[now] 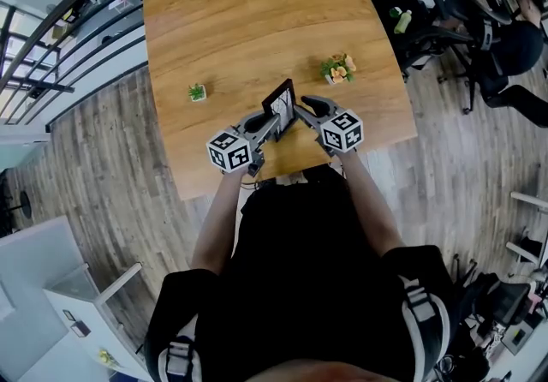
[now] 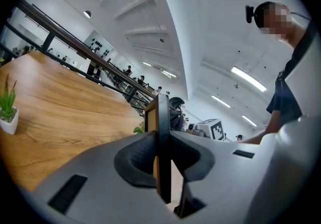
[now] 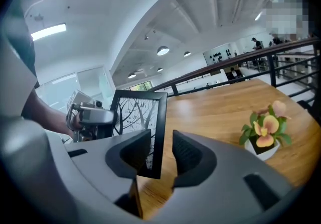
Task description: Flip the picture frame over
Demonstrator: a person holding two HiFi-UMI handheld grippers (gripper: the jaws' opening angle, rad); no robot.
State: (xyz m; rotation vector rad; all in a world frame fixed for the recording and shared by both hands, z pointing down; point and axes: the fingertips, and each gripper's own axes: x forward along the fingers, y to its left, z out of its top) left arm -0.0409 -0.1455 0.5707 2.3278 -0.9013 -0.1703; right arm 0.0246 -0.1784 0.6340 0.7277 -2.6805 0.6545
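The left gripper's [image 2: 161, 160] jaws are clamped on the thin edge of the picture frame [image 2: 162, 117], while the right gripper's [image 3: 161, 150] jaws stand apart with the frame's other black edge loose between them. The frame is upright on edge between the two grippers at the near part of the wooden counter [image 1: 240, 29]. It has a narrow black rim, a print of bare dark branches on white and a brown back. A potted flower [image 3: 265, 135] and a small green plant [image 2: 7, 110] stand farther off.

Far half of the counter [image 1: 231, 20] was wide open for reaching. Only obstacles were the little green plant [image 1: 197, 92] off to the left and the flower pot [image 1: 339, 68] toward the right, with the upright frame [image 1: 281, 103] roughly between them.
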